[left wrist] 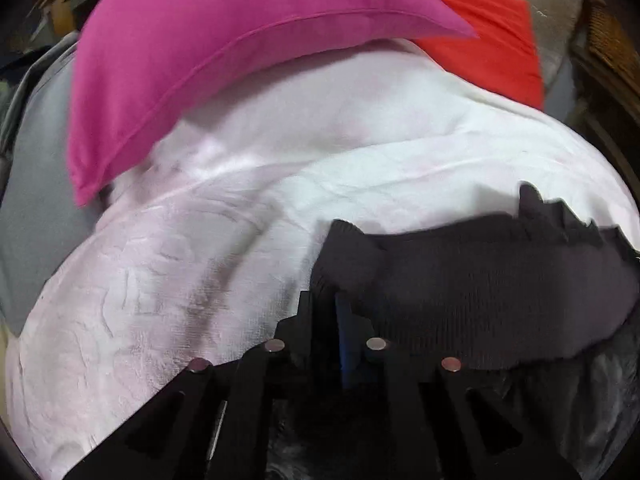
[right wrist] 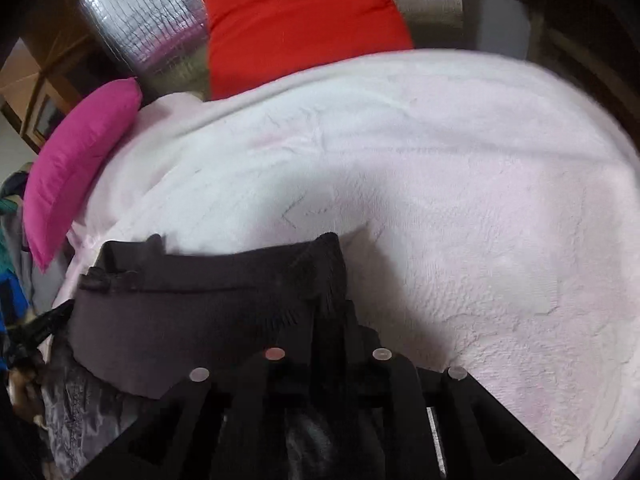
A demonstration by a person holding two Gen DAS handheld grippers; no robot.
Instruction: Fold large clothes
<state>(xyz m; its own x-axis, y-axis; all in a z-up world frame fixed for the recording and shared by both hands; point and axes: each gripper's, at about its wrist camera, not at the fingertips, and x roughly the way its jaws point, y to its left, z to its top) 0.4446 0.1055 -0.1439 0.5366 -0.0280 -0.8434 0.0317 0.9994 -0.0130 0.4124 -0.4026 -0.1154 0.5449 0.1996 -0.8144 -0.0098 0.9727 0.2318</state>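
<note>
A dark ribbed-knit garment [left wrist: 480, 280] is stretched between my two grippers above a pale pink fleece blanket [left wrist: 160, 280]. In the left wrist view my left gripper [left wrist: 326, 304] is shut on the garment's left corner, with the knit edge pinched between the black fingers. The right wrist view shows the same garment [right wrist: 192, 304] running off to the left, and my right gripper [right wrist: 330, 312] is shut on its right corner. The lower part of the garment hangs below the fingers and is mostly hidden by them.
A magenta pillow [left wrist: 208, 60] and a red pillow [left wrist: 492, 36] lie at the far side of the blanket [right wrist: 440, 184]. Behind them is a silver quilted mat [right wrist: 140, 24]. Piled clothes [right wrist: 12, 248] sit at the left, and wooden furniture [right wrist: 36, 92] stands at the far left.
</note>
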